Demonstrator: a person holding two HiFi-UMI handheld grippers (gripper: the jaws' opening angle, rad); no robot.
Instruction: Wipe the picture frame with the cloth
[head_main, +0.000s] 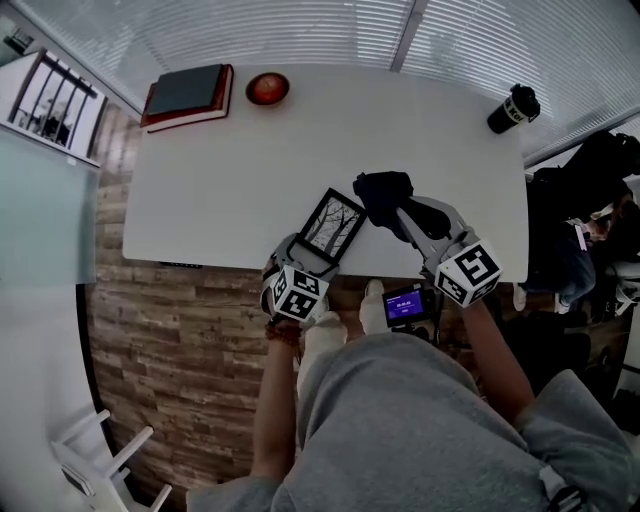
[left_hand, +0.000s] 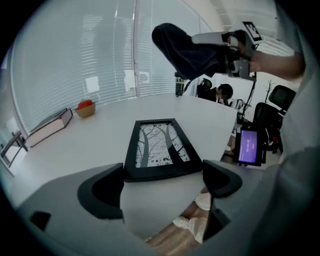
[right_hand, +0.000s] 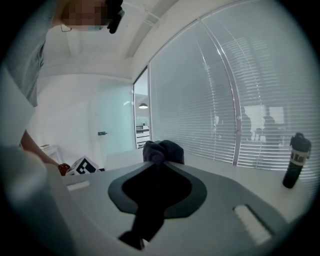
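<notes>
**Two grippers at a table edge, one on a frame, one on a cloth**

Seen from above, a person in grey sits at a white table and holds a gripper in each hand. A small lit screen sits below the table edge, between the arms.

The left gripper points down at the near edge of the table. Its jaws stand wide, and their tips meet the two near corners of the frame, so it grips the frame across its width. The frame is black, with a picture of bare trees. It lies on the table just inside the near edge, its long side running away from the person.

The right gripper is nearly level, to the right of the frame. Its jaws are closed on the cloth, a dark bunch that sticks out past the tips. The cloth is held up off the table, near the frame's far right corner and apart from it.

At the far left of the table lie stacked books, with a bowl holding something red beside them. A dark bottle stands at the far right corner. Window blinds run behind the table.
</notes>
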